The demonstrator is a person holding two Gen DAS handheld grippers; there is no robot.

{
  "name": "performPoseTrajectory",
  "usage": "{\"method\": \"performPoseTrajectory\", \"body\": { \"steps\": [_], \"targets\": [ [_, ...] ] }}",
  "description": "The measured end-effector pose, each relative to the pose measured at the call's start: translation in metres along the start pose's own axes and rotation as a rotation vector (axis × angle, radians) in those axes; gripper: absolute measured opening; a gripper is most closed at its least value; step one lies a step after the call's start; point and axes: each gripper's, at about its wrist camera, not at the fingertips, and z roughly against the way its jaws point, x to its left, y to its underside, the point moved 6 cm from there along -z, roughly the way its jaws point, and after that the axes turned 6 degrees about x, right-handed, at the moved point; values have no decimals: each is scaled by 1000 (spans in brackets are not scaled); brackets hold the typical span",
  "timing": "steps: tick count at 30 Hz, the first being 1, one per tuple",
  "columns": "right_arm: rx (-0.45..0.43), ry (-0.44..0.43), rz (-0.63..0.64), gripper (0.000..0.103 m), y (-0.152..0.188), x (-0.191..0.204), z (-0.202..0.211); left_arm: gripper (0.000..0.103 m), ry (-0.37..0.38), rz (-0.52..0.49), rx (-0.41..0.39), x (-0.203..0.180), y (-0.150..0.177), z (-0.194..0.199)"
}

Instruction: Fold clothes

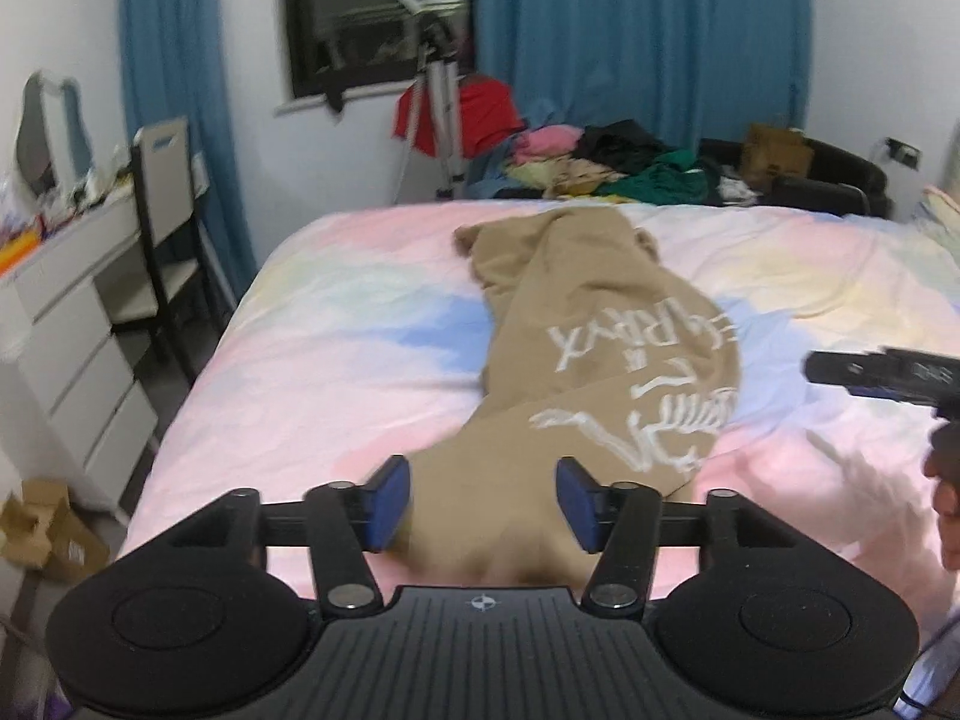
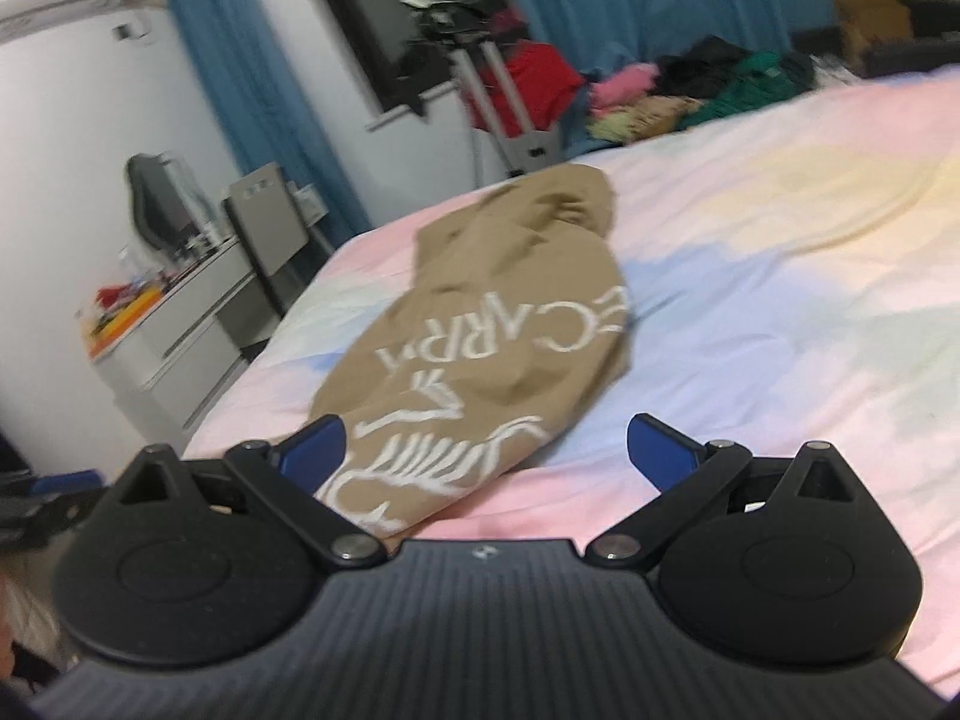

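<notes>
Tan garment [image 1: 576, 324] — both claws agape

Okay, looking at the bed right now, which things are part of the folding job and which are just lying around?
Part of the job:
tan garment with white lettering
left gripper, open around its near end
right gripper, open
bed it lies on

Just lying about:
heap of clothes
tripod
chair
dresser
cardboard box
</notes>
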Motion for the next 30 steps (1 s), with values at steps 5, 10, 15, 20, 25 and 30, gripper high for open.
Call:
{"method": "performPoseTrajectory", "body": {
  "steps": [5,10,15,20,25,30],
  "targets": [
    [-13,45,-58,102,-12,-17,0,81,65,-108,-39,-45,-31,-27],
    [-52,55,-129,102,-22,-33,2,80,169,-132,53,-99,-51,-118],
    [-155,104,-187,102,-39,-60,18,78,269,-189,58,-155,-72,-187],
    [-225,116,-154,102,-52,-75,19,1,220,-217,105,-178,-80,-243],
    [-175,75,-154,102,-48,-73,-3,1,220,-12,37,-120,-98,-239],
    [-181,69,-114,102,-46,-61,-5,1,74,219,-43,-18,-112,-229]
  ]
}}
